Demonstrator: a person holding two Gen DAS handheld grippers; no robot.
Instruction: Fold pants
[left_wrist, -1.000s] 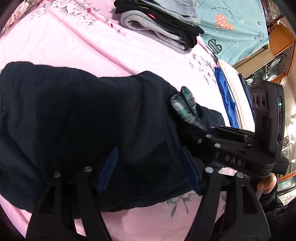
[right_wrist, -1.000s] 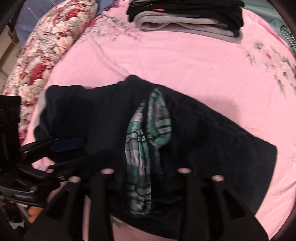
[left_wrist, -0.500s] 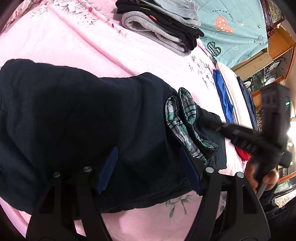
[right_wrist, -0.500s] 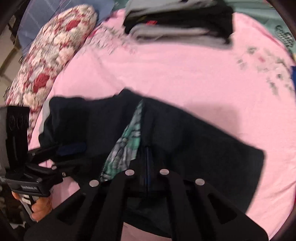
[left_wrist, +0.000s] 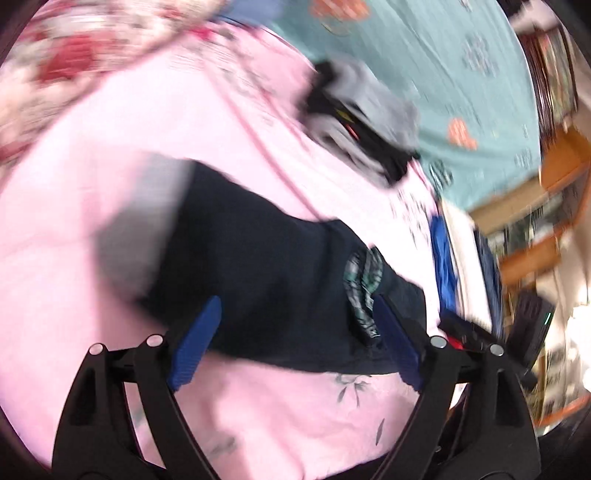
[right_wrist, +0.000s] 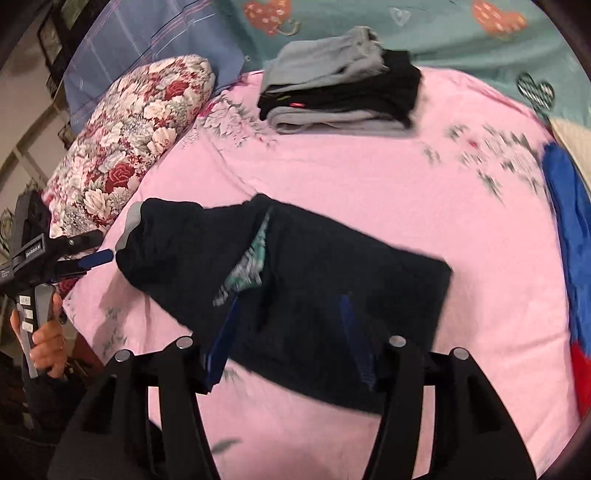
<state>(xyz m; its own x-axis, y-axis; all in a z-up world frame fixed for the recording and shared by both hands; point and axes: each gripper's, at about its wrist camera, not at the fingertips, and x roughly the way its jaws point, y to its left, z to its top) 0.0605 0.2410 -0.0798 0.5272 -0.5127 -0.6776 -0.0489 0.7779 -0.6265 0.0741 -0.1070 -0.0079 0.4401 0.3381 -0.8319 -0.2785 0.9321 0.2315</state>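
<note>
Navy pants (right_wrist: 295, 280) sit bunched mid-bed on the pink sheet (right_wrist: 369, 177), plaid lining (right_wrist: 243, 273) poking out at the waist. Left gripper (left_wrist: 295, 339) has its jaws apart with nothing in them, just off the near hem. Right gripper (right_wrist: 291, 343) is spread wide too, hovering over the cloth. I'd tuck that lining in, grab both corners of one end, and fold slowly so the edges line up.

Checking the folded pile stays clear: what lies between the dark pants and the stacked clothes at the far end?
In the right wrist view, only bare pink bedsheet separates the dark pants from the stacked clothes.
</note>
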